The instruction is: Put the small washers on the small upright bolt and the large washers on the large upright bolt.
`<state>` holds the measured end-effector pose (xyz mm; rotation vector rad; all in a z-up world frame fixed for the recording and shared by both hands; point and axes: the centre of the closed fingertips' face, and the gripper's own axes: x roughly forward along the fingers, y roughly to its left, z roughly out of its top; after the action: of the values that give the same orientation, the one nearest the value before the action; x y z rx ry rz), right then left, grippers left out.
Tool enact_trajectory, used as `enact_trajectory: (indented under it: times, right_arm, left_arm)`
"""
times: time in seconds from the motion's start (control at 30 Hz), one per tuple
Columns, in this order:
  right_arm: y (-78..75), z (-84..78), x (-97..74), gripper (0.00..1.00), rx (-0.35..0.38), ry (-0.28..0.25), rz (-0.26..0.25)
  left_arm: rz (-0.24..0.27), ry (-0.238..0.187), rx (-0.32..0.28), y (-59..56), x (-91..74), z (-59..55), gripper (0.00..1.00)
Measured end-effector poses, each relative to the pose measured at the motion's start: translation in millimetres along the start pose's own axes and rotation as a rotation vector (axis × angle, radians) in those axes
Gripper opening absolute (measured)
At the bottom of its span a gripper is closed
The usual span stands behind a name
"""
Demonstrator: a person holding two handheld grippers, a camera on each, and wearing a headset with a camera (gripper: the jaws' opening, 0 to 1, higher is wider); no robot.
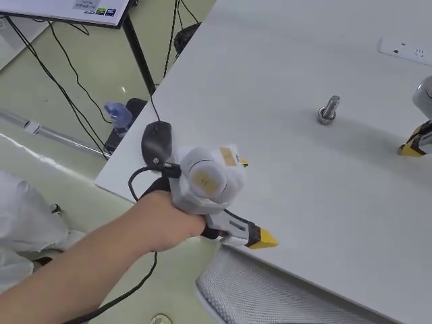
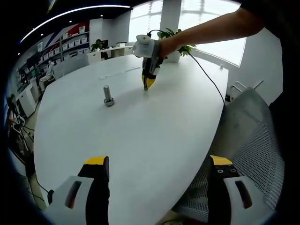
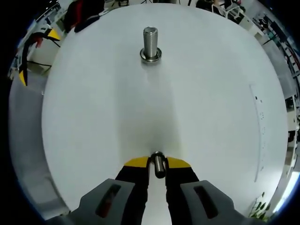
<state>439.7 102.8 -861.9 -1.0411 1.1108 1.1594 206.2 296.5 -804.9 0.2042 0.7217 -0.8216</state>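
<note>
While I am looking along the right gripper [image 3: 158, 161], its jaws are closing narrow on a small bolt [image 3: 159, 166], a short metal stub between the two yellow tips. Straight ahead of these jaws, well apart from them, the large bolt [image 3: 151, 43] is standing upright on the white worktop [image 3: 93, 117]. It is carrying a wider metal ring at its foot, and I cannot tell if this ring is a washer or the bolt's own head. From the left gripper view, the right gripper is pointing down at the worktop, near the large bolt but not touching it.

The left gripper [image 2: 158, 169] is holding its jaws wide apart with nothing between them. It is hanging over the near edge of the worktop, above a grey mesh chair [image 2: 253, 136]. In the head view a hand [image 1: 162, 219] is gripping it, and a black mouse [image 1: 156, 142] is lying just behind it on the worktop.
</note>
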Motion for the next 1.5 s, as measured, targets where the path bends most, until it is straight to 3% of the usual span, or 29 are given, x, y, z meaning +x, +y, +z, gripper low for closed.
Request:
enact_trajectory:
  times: [0.43, 0.67, 0.87, 0.97, 1.27, 1.5]
  right_arm:
    - [-5.7, 2.1, -1.7, 0.20, -0.008, -0.013, -0.014]
    - [-4.0, 1.5, -14.4, 0.25, -0.001, -0.041, -0.034]
    - [-4.5, 4.6, -28.6, 0.36, 0.028, -0.111, -0.067]
    - [-3.5, 1.5, -36.1, 0.37, 0.030, -0.122, -0.084]
    - [1.8, -0.1, -66.7, 0.41, 0.065, -0.225, -0.144]
    - [11.7, 6.7, -98.0, 0.46, 0.183, -0.401, -0.180]
  left_arm:
    - [0.014, -0.002, -0.007, -3.1, -3.3, 0.8, 0.85]
    - [0.021, -0.029, -0.022, -6.6, -6.6, 6.2, 0.86]
    - [0.023, -0.046, -0.041, -8.4, -9.3, 7.7, 0.87]
    - [0.036, -0.041, -0.043, -5.3, -13.4, 6.6, 0.87]
    - [0.052, -0.045, -0.044, -1.4, -21.0, 7.2, 0.87]
    - [0.041, -0.058, -0.032, -4.9, -25.8, 17.1, 0.89]
